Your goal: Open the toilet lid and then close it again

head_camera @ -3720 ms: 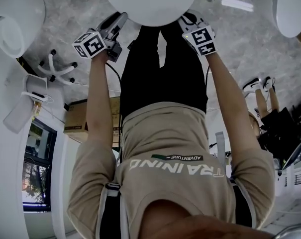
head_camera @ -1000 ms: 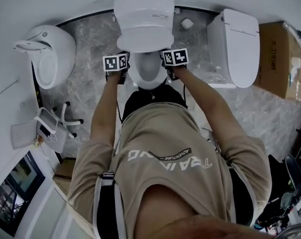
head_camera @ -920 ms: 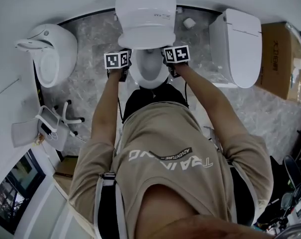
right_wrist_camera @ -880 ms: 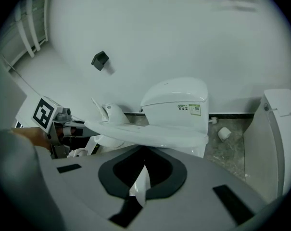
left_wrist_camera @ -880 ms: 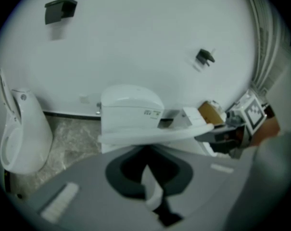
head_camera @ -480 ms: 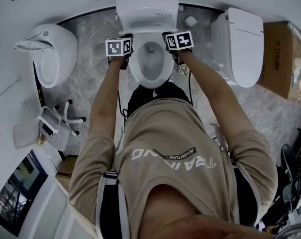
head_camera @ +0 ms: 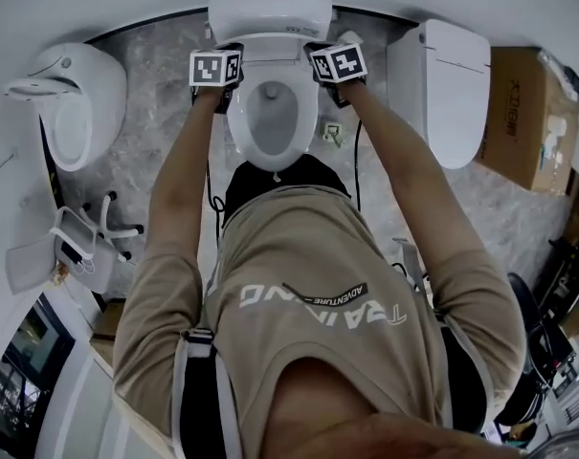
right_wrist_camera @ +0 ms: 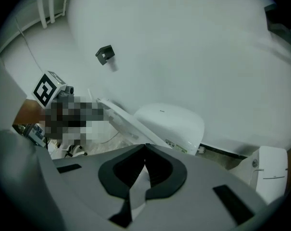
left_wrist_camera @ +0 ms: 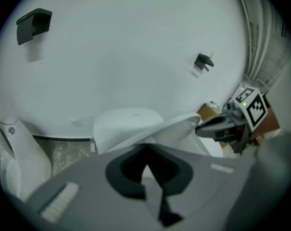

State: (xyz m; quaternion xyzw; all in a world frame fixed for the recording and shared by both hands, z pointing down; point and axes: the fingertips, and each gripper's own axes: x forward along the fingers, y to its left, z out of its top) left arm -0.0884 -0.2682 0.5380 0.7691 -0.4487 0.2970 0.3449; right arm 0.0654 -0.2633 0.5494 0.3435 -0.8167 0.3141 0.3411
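White plastic toilet lid (left_wrist_camera: 176, 127): raised and tilted back toward the rounded white tank (left_wrist_camera: 123, 126), at the far middle of the grey marbled floor (head_camera: 165, 113), with one pair of tongs on each side.
Handling: probably light, stiff and smooth, turning on a hinge at its far end. It could slip and slam down if it is let go.
Where to hold: the free side edges look best, one from each side, propping the lid rather than pinching it.
Left tongs (left_wrist_camera: 146, 149): closed with nothing between them, by the lid's left edge. Whether they touch it cannot be told.
Right tongs (right_wrist_camera: 145, 149): tips together and gripping nothing, with the lid's edge (right_wrist_camera: 131, 123) just beyond them.
White oval bowl with seat (head_camera: 270, 118): uncovered, on the near side of the lid.
Neighbours: a white toilet on the left (head_camera: 64, 103), a closed white toilet on the right (head_camera: 442, 84) and a brown cardboard box at far right (head_camera: 519, 113).
Writing: the beige shirt (head_camera: 318, 256) reads "TRAINING" and "ADVENTURE". The tank's small label and the box's print are too small to read.
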